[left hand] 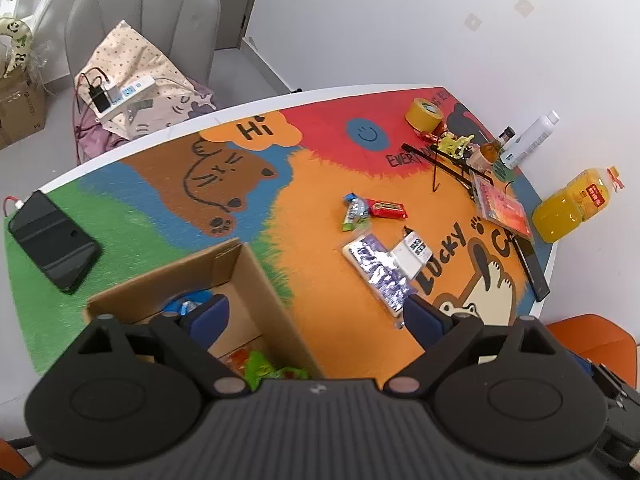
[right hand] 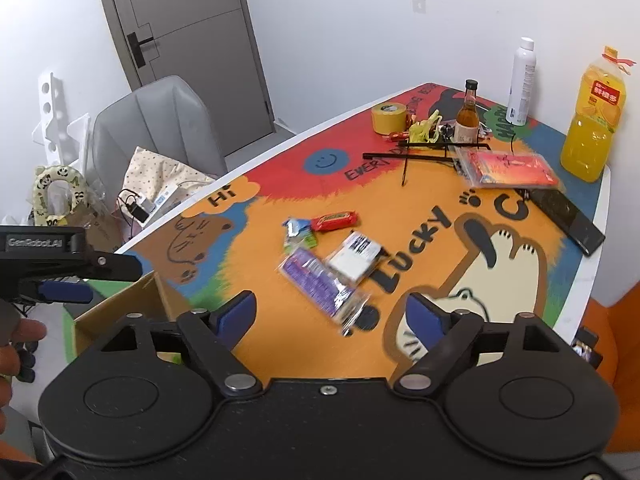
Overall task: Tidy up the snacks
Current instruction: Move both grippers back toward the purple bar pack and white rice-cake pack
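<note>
A cardboard box (left hand: 256,276) stands on the colourful table mat and holds a blue-wrapped snack (left hand: 188,304) and green and orange packets (left hand: 260,364). My left gripper (left hand: 316,316) is open and empty above the box's right wall. Loose snacks lie on the orange area: a purple foil pack (left hand: 378,272) (right hand: 320,280), a white packet (left hand: 412,252) (right hand: 354,258), a red bar (left hand: 386,209) (right hand: 334,221) and a blue-green sachet (left hand: 354,212) (right hand: 298,234). My right gripper (right hand: 332,312) is open and empty, just above the near end of the purple pack. The box corner (right hand: 132,300) shows at its left.
A black phone (left hand: 54,242) lies on the green area at left. At the far right stand a tape roll (right hand: 388,118), a small brown bottle (right hand: 468,114), a white spray can (right hand: 522,82), an orange juice jug (right hand: 592,120), a red flat pack (right hand: 508,168) and another phone (right hand: 568,216). A grey chair (left hand: 148,20) stands beyond the table.
</note>
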{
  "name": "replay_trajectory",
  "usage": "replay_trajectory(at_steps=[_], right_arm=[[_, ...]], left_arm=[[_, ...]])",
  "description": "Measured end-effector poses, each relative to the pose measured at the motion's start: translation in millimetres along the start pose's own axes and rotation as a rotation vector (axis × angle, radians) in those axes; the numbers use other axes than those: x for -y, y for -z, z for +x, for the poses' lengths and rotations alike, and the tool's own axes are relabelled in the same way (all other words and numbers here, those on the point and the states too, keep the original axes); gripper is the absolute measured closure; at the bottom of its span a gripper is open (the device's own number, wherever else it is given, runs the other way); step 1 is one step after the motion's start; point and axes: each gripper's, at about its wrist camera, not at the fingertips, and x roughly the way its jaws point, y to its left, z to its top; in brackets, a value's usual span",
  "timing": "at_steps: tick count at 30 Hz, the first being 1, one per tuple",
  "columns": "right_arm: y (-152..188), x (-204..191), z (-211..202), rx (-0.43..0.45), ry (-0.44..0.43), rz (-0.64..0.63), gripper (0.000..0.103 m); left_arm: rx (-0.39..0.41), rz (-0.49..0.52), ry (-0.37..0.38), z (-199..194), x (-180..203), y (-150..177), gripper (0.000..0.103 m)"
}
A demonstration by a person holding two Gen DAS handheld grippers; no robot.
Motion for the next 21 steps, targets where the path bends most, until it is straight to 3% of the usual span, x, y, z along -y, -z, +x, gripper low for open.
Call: replay_trajectory(at_steps=[15, 21], right_arm=[[-34, 68, 78, -0.116, -0.074, -0.034, 0.018], [-42, 81, 109, -0.171, -0.125, -0.078, 0.023]], left_arm=[[-0.027, -0.037, -0.035, 63, 58, -28, 0.01], [-0.039, -0.065, -0.04, 98, 80, -32, 0.011]])
